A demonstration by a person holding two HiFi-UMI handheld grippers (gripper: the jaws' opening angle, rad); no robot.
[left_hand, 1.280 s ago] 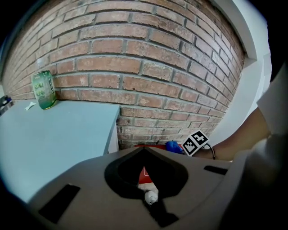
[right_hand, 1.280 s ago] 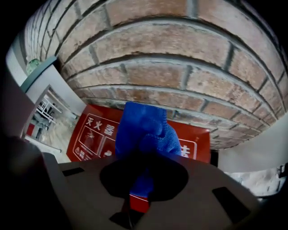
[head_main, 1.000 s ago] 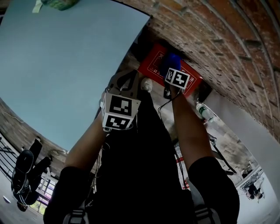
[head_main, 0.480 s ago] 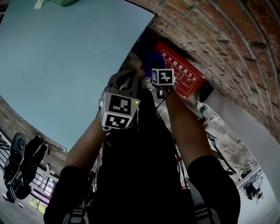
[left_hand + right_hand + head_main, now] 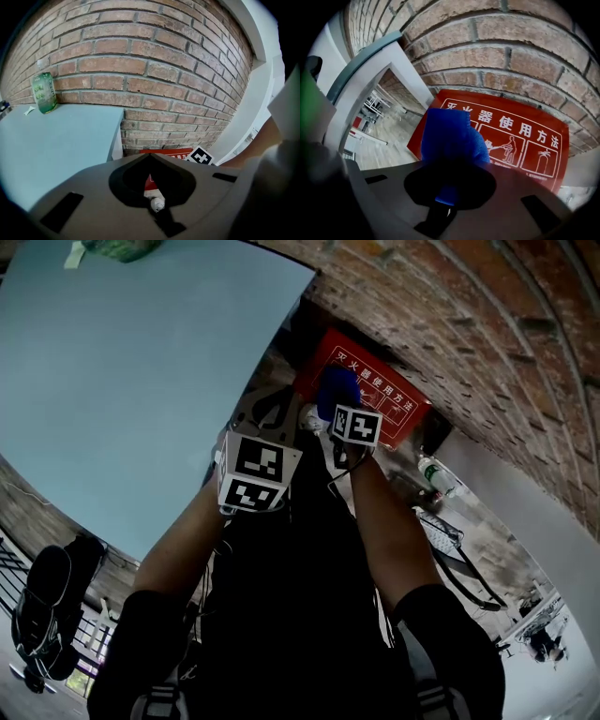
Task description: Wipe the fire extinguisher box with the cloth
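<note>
The red fire extinguisher box (image 5: pixel 389 407) with white print stands at the foot of a brick wall (image 5: pixel 487 324). My right gripper (image 5: pixel 341 405) is shut on a blue cloth (image 5: pixel 337 388), and the cloth lies against the left part of the box face. In the right gripper view the cloth (image 5: pixel 451 136) bulges out of the jaws over the box (image 5: pixel 525 140). My left gripper (image 5: pixel 275 405) hangs to the left of the box, shut, with nothing in it. In the left gripper view (image 5: pixel 150 157) a strip of the box (image 5: pixel 165 152) shows past the jaws.
A light blue tabletop (image 5: pixel 122 381) stretches left of the box, with a green packet (image 5: pixel 44 91) at its far end by the wall. A plastic bottle (image 5: pixel 437 476) lies right of the box. A white wall panel (image 5: pixel 525 512) runs along the right.
The right gripper slid the cloth from the middle of the box to its left end, then a little way back. The left gripper has hardly moved.
</note>
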